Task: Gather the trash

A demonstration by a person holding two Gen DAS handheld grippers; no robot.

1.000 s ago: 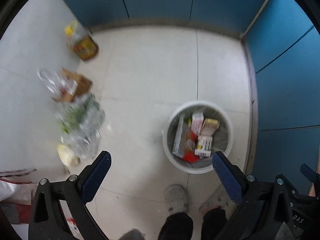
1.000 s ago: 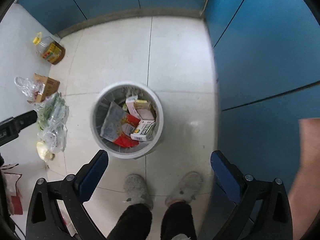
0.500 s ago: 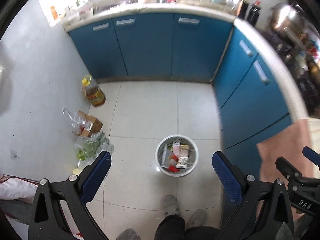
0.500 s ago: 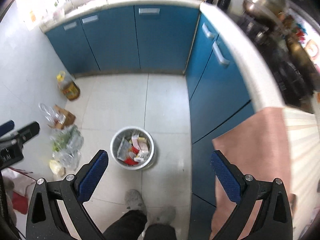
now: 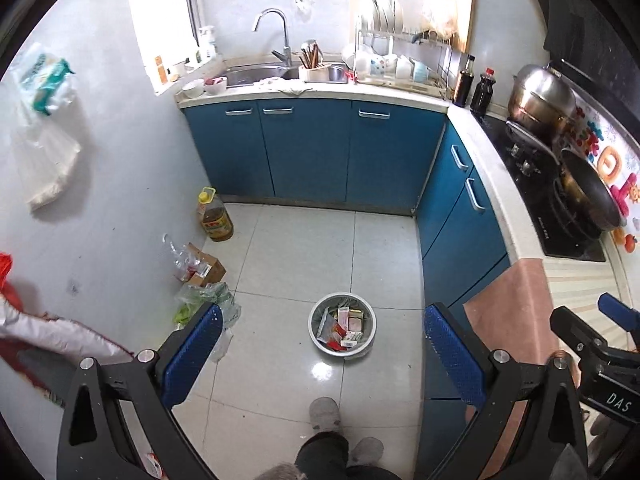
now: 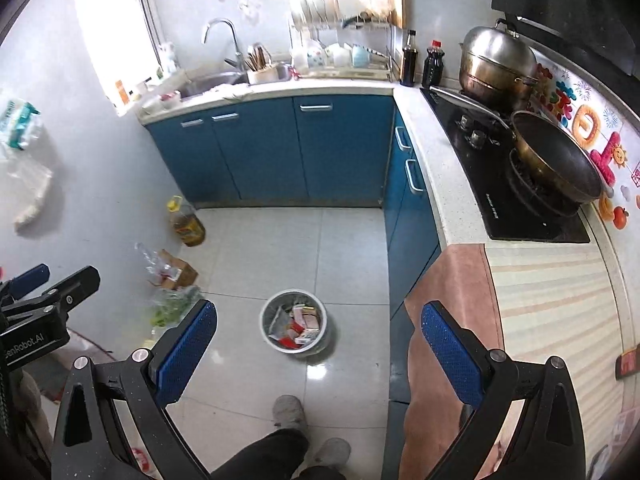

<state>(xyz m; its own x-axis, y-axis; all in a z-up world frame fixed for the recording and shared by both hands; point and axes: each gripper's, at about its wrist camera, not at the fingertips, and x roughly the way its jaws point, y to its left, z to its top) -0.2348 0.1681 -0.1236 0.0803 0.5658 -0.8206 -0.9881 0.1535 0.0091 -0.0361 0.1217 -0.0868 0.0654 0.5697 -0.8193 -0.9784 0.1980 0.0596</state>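
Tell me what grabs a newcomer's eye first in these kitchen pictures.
The round bin, full of cartons and wrappers, stands alone mid-floor, framed by the open, empty blue-padded left tongs and right tongs. Bright blue cabinets wrap the corner beyond. Bags and an oil bottle line the left wall.

Your trash bin point(image 5: 342, 330) point(image 6: 294, 326), a round white pail, stands upright on the tiled floor at twelve o'clock from your feet, holding cartons and wrappers point(image 5: 340, 326) in red and white, piled loosely inside.
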